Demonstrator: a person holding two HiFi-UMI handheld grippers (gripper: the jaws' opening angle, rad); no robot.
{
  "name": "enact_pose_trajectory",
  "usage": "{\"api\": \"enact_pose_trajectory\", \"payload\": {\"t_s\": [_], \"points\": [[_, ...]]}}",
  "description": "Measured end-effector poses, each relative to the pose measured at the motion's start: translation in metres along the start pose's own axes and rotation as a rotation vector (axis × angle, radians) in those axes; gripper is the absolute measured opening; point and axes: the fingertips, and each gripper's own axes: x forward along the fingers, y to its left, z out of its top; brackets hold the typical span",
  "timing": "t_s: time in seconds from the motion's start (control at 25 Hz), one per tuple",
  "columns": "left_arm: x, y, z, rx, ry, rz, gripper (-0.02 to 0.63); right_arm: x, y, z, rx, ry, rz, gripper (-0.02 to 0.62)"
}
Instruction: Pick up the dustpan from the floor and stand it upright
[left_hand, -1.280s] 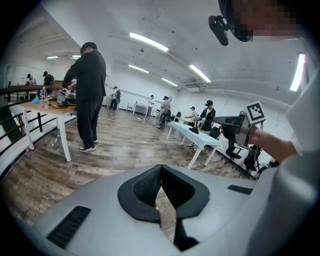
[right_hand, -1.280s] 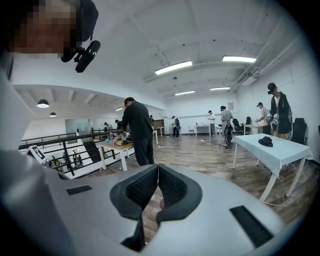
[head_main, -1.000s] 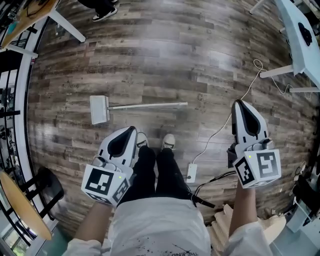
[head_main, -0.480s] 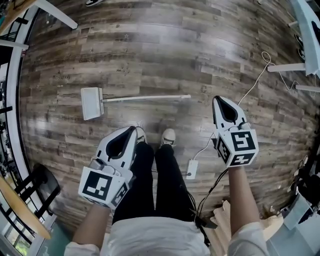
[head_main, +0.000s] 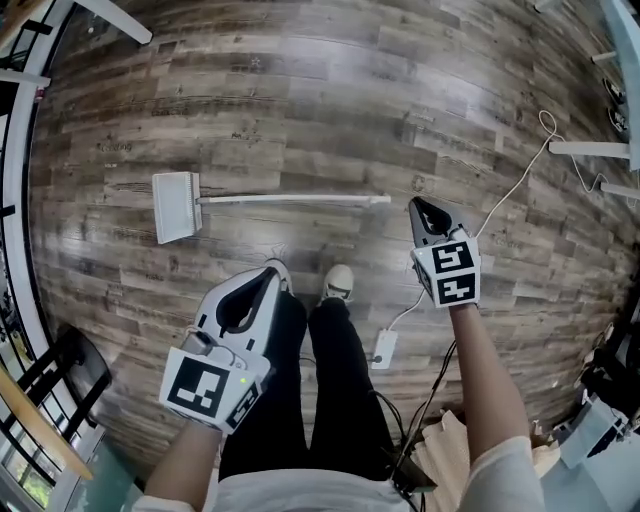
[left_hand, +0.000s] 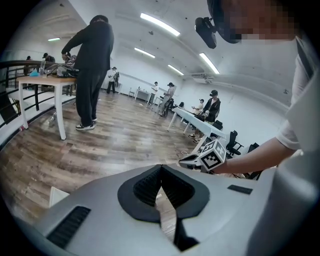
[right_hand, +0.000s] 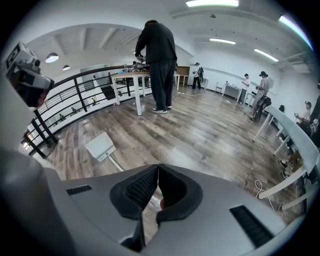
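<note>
A white dustpan (head_main: 176, 206) lies flat on the wood floor, its long white handle (head_main: 300, 200) running right. In the right gripper view the pan (right_hand: 101, 146) lies at the left, ahead of the jaws. My right gripper (head_main: 416, 206) hangs just right of the handle's free end, pointing steeply down, jaws shut with nothing in them (right_hand: 158, 166). My left gripper (head_main: 272, 270) is nearer me, over the person's legs and well short of the handle; its jaws meet at the tips (left_hand: 161, 167) and hold nothing. The right gripper (left_hand: 184, 161) also shows in the left gripper view.
The person's shoes (head_main: 338, 283) stand just short of the handle. A white cable (head_main: 505, 195) and a power adapter (head_main: 382, 347) lie on the floor at right. White table legs (head_main: 590, 148) are far right, a black railing (head_main: 12, 200) at left. A person (right_hand: 159, 65) stands at a table beyond.
Both grippers have come down toward the floor. The right one sank much further and drifted left, ending beside the handle's free end. The dustpan has not moved.
</note>
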Motion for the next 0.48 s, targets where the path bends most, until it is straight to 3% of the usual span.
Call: {"api": "enact_pose_trajectory", "payload": {"t_s": [0.28, 0.48], "points": [[0.047, 0.041, -0.048, -0.011, 0.032, 0.059, 0.023, 0.081, 0.027, -0.066, -0.088, 0.106, 0.066, 0.026], [0.093, 0.069, -0.086, 0.019, 0.059, 0.064, 0.023, 0.131, 0.046, -0.110, -0.095, 0.158, 0.109, 0.028]]}}
